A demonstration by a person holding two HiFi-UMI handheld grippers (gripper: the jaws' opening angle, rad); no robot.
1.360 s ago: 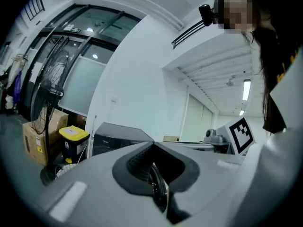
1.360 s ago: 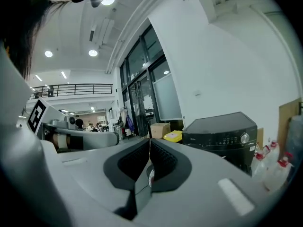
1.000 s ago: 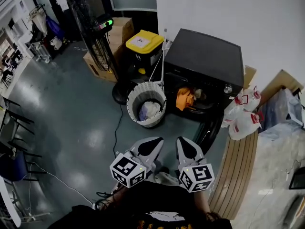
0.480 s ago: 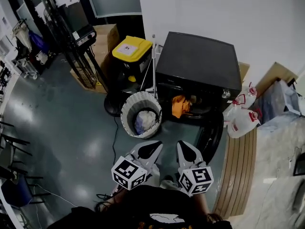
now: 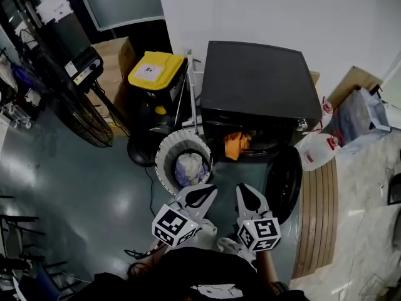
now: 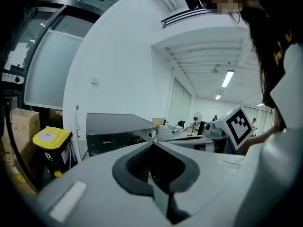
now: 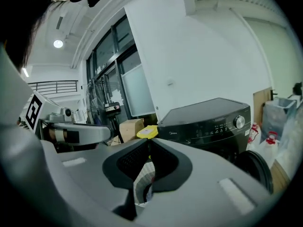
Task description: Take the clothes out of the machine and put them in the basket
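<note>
Left gripper (image 5: 208,191) was pressed together and empty, right gripper (image 5: 242,189) had just been opening a crack, nothing between, basket (image 5: 164,158) held clothes (image 5: 188,168), orange garment (image 5: 235,144) hung from washer (image 5: 257,74).

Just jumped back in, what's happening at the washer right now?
A person holds both grippers low in front of the black machine, whose door hangs open with an orange garment at the opening. The left gripper is shut and empty; on the right gripper the jaws have just been opening slightly, nothing between them. The basket beside the machine already holds some clothes.
</note>
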